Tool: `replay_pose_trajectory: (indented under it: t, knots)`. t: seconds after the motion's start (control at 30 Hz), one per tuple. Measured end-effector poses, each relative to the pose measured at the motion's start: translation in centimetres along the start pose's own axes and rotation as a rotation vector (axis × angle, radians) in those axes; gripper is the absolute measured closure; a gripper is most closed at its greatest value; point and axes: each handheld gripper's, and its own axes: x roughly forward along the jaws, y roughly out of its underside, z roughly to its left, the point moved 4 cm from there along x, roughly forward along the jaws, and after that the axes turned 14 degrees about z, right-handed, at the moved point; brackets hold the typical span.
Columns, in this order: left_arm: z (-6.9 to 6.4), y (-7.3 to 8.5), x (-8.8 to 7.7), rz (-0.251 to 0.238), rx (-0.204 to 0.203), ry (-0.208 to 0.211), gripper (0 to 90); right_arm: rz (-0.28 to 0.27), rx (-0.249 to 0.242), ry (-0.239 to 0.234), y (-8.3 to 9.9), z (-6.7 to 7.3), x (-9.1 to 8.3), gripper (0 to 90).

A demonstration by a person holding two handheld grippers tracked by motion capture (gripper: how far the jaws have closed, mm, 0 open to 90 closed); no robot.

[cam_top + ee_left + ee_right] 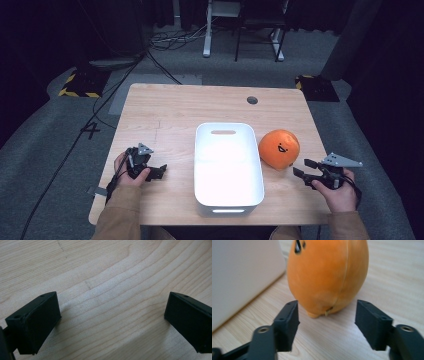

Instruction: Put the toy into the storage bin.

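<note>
A round orange plush toy (279,148) with a small black face lies on the wooden table (170,110), just right of a white plastic bin (229,202) that looks empty. My right gripper (301,167) hovers close to the toy's near right side, jaws apart with nothing between them. In the right gripper view the toy (327,275) stands just beyond the open gripper (327,322), beside the bin's wall (242,272). My left gripper (161,171) rests left of the bin. Its gripper view shows the jaws of that gripper (112,322) spread wide over bare wood.
A grey cable port (252,100) sits in the table near the far edge. Cables run over the grey floor beyond the table, and yellow-black striped bases stand at both far corners. The table's front edge is near both hands.
</note>
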Motion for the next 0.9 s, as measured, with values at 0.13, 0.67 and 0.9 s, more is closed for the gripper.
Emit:
replay_pose_trajectory:
  t: [0.13,0.67,0.9]
  knots:
    - [0.0,0.0,0.0,-0.002,-0.001,-0.002,0.5,-0.056,-0.004,0.0,-0.6,0.3,-1.2,48.7]
    - [0.0,0.0,0.0,-0.01,-0.008,-0.013,0.5,-0.121,-0.053,0.013,-4.3,1.0,-3.2,58.5]
    - [0.0,0.0,0.0,-0.004,-0.007,-0.011,0.5,-0.151,-0.048,0.007,-5.6,0.7,-2.9,56.5]
